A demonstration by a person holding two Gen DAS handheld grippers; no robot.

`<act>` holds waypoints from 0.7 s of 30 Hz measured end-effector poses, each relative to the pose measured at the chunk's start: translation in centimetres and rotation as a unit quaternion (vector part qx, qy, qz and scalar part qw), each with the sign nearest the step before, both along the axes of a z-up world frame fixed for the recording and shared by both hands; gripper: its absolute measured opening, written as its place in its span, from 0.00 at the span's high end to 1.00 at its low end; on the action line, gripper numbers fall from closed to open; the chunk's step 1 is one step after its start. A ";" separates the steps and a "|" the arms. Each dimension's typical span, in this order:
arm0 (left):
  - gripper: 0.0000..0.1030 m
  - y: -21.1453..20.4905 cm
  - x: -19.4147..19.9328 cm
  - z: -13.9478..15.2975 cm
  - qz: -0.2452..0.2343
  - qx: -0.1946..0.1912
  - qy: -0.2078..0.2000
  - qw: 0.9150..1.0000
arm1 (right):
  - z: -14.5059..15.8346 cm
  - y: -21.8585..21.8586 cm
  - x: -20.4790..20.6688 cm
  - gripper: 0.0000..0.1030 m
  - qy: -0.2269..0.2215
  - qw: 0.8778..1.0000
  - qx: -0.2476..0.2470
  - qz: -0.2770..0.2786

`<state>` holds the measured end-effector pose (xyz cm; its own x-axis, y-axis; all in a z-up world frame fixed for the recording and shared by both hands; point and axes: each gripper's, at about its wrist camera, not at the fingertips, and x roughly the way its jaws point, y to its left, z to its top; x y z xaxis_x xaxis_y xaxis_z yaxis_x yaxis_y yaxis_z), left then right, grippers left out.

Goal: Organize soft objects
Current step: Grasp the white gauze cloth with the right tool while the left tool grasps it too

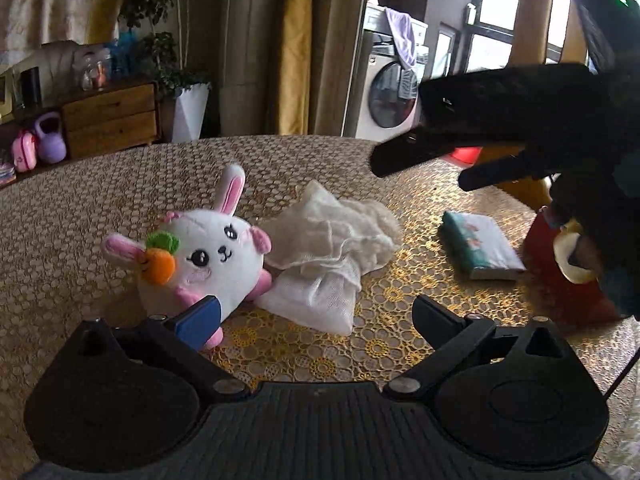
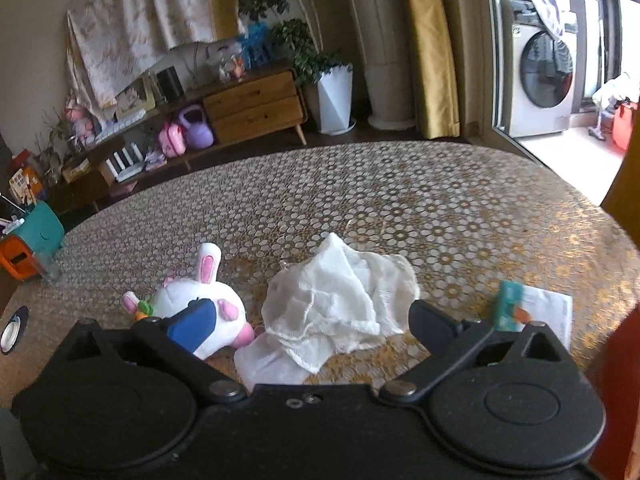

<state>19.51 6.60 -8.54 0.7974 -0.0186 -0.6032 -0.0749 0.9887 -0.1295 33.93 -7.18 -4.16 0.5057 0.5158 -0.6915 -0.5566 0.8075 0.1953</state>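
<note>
White gauze cloth (image 2: 340, 300) on table, between right gripper (image 2: 316, 320) spread jaws

black left gripper (image 1: 314, 318), blue pad on one finger, silver pivot screws, ribbed base, right gripper (image 2: 316, 326) alike

A: The plush rabbit (image 1: 208, 256) was white, with pink ears and feet and an orange carrot topped in green.

B: And the crumpled gauze cloth (image 1: 332, 224) beside it was off-white, plain, with a fine open weave.

A: The worktop (image 2: 400, 200) wore a gold-and-cream lace pattern of little rings and flowers.

B: The tissue pack (image 1: 480, 246) showed teal and white. The left tool (image 1: 316, 320) was black, one finger faced in blue; the right tool (image 2: 316, 320) looked the same.
</note>
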 end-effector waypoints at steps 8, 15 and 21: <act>0.01 -0.8 1.8 -2.4 0.005 0.016 0.010 1.000 | -2.6 2.5 2.6 0.00 0.017 0.999 -0.032 0.025; 0.01 -1.3 3.7 -4.0 0.013 0.034 0.013 0.999 | -4.5 4.3 4.4 0.01 0.015 0.997 -0.058 0.054; 0.01 -1.2 5.2 -5.1 0.024 0.025 0.020 0.999 | -6.2 5.8 6.0 0.01 0.012 0.995 -0.072 0.062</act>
<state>24.70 5.44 -13.60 0.7716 0.0501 -0.6341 -0.1270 0.9890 -0.0764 39.96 -1.42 -10.36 0.4273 0.4680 -0.7736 -0.6497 0.7539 0.0973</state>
